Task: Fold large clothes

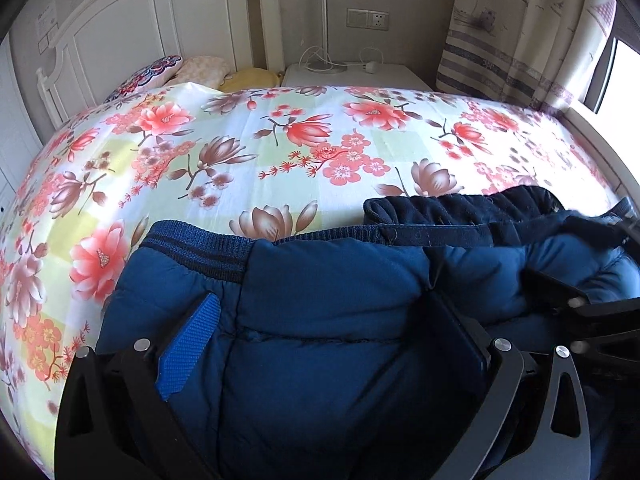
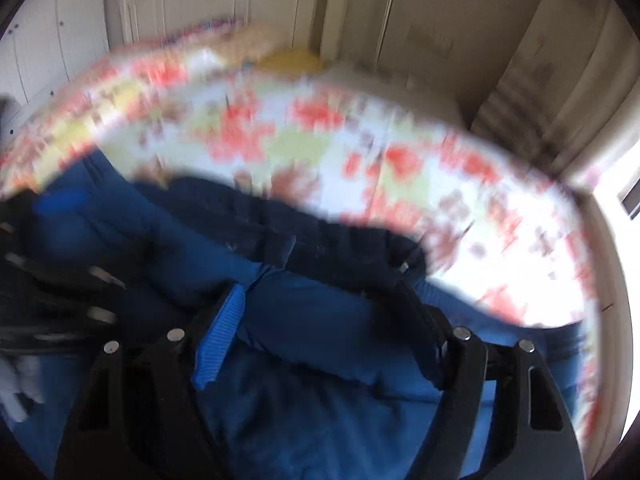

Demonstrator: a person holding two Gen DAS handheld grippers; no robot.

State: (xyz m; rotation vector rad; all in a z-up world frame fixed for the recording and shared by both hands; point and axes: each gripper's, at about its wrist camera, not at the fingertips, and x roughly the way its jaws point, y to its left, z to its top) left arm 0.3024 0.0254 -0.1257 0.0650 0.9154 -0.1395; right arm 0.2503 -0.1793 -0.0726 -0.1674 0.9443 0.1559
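Observation:
A blue puffer jacket (image 1: pixel 320 280) with a ribbed hem and a dark navy lining lies bunched on the floral bedspread (image 1: pixel 280 140). My left gripper (image 1: pixel 324 304) points down at it, jaws wide apart, with a padded fold bulging up between the fingers (image 1: pixel 192 344). The right gripper (image 1: pixel 580 312) shows at the right edge, low on the same jacket. The right wrist view is blurred. There my right gripper (image 2: pixel 320 300) straddles a fold of the jacket (image 2: pixel 320 340), jaws wide and drawing in a little. The dark collar (image 2: pixel 340 240) lies over its right finger.
The bed runs back to a white headboard (image 1: pixel 120 40) with pillows (image 1: pixel 200 68). A white nightstand (image 1: pixel 352 76) holding a lamp and cables stands at the far side. A curtain (image 1: pixel 520 28) and a bright window are on the right.

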